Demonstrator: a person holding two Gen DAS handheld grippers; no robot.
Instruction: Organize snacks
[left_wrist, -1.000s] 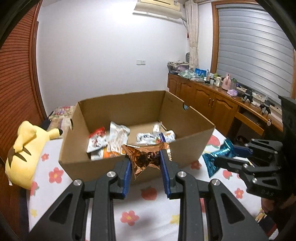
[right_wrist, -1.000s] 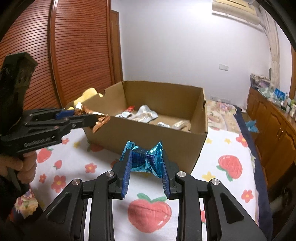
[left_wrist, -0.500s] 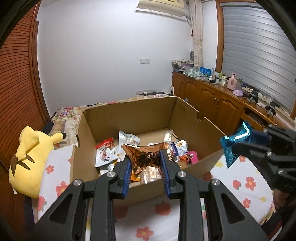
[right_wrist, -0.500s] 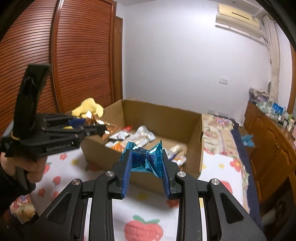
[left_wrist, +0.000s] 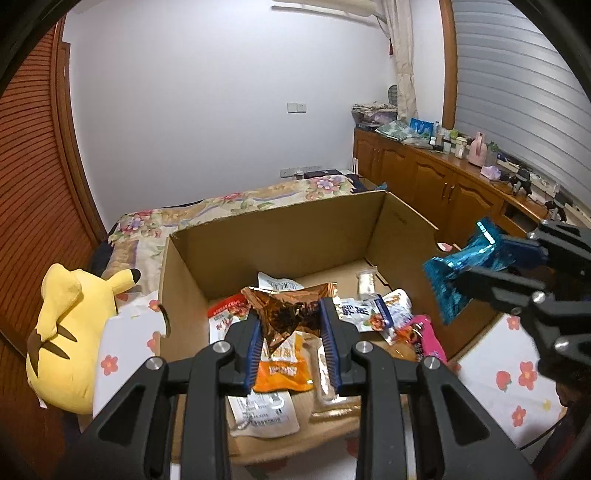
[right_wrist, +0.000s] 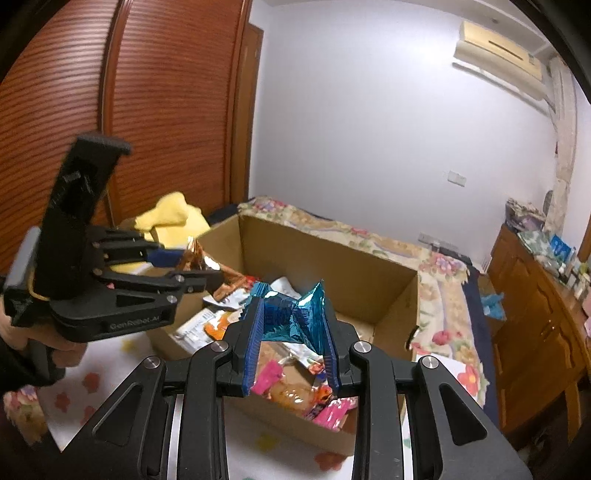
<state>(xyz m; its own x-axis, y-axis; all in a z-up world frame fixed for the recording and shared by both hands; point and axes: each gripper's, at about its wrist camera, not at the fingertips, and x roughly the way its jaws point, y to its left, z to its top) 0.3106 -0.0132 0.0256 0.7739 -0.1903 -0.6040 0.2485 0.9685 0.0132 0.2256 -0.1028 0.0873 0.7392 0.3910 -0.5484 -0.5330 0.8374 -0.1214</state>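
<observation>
My left gripper (left_wrist: 291, 325) is shut on a crumpled copper-brown foil snack packet (left_wrist: 291, 314) and holds it above the open cardboard box (left_wrist: 280, 229). My right gripper (right_wrist: 291, 325) is shut on a shiny blue foil snack packet (right_wrist: 291, 317), also above the box (right_wrist: 332, 254). The right gripper with the blue packet (left_wrist: 461, 266) shows at the right of the left wrist view, over the box's right wall. The left gripper (right_wrist: 195, 266) shows at the left of the right wrist view. Several snack packets (left_wrist: 280, 365) lie on the box floor.
The box stands on a bed with a flower-print sheet (left_wrist: 517, 376). A yellow plush toy (left_wrist: 66, 332) lies left of the box. A wooden cabinet (left_wrist: 443, 188) with clutter on top runs along the right wall. A brown slatted wardrobe (right_wrist: 147, 110) stands at the left.
Both grippers have risen and moved forward with their packets, from in front of the box's near wall to above its open inside. Both stay shut.
</observation>
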